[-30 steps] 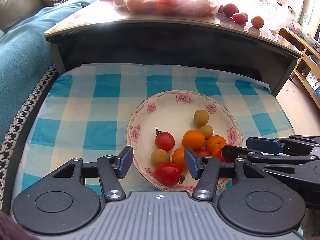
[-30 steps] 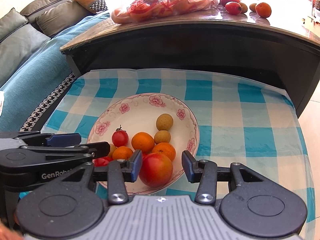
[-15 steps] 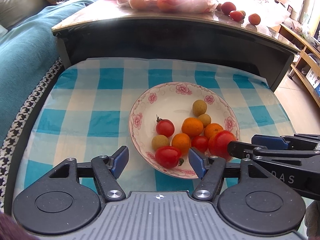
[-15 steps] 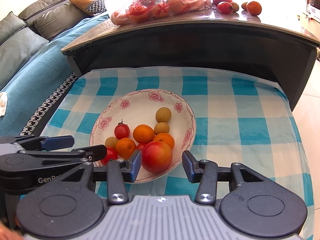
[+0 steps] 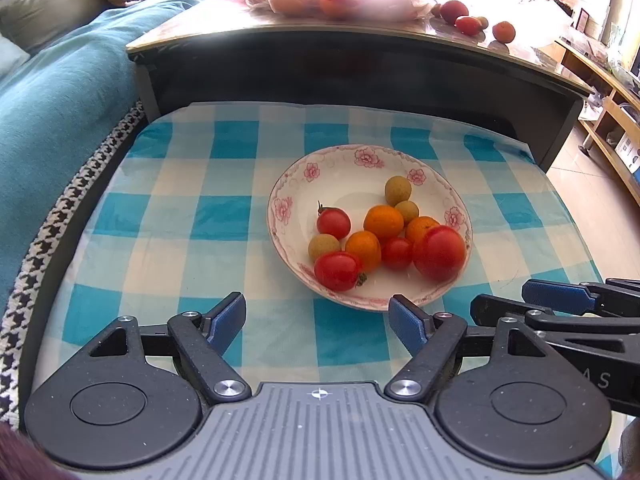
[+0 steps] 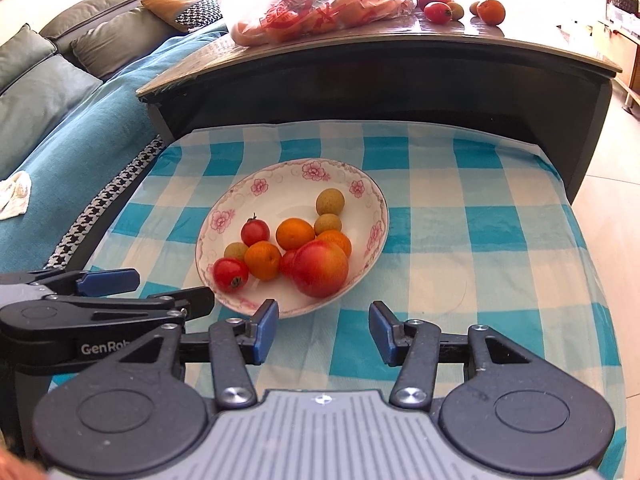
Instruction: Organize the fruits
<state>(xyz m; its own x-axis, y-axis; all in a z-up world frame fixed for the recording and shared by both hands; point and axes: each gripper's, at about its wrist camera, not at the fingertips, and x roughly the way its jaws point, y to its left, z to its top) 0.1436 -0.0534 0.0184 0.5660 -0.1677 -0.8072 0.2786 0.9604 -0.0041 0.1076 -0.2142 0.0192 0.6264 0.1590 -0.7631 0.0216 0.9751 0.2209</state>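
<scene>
— On the blue-and-white checked cloth (image 6: pixel 472 216), what sits there?

— A white plate (image 6: pixel 296 184) with pink flowers round its rim, and the fruit lies piled in its near half.

— Which fruit?

— The big red-orange fruit (image 6: pixel 320 268) is at the near edge of the pile, touching a small orange (image 6: pixel 262 260) on one side and another orange (image 6: pixel 336 240) behind it. A third orange (image 6: pixel 295 233) sits in the middle. There are cherry tomatoes too: one with a stem (image 6: pixel 255 232) towards the far left, one (image 6: pixel 231 275) nearest the rim. Three brownish-green round fruits (image 6: pixel 330 202) are scattered among them.

— And the left claw (image 5: pixel 318 320)?

— Released, its blue pads spread wide and empty, hanging over the cloth just short of the plate's near rim (image 5: pixel 360 304).

— The right claw (image 6: pixel 323 334)?

— Also released, nothing between its pads. It hovers over the cloth just short of the plate, apart from the big fruit (image 5: pixel 439 253). In the left wrist view it shows at the right edge, beside the plate.

— Anything beyond the cloth?

— A dark worktop (image 6: pixel 400 40) stands behind, higher up, carrying a clear plastic bag of fruit (image 6: pixel 316 8) and a few loose fruits (image 6: pixel 440 6) beside it. A teal sofa (image 6: pixel 80 128) runs along the left.
</scene>
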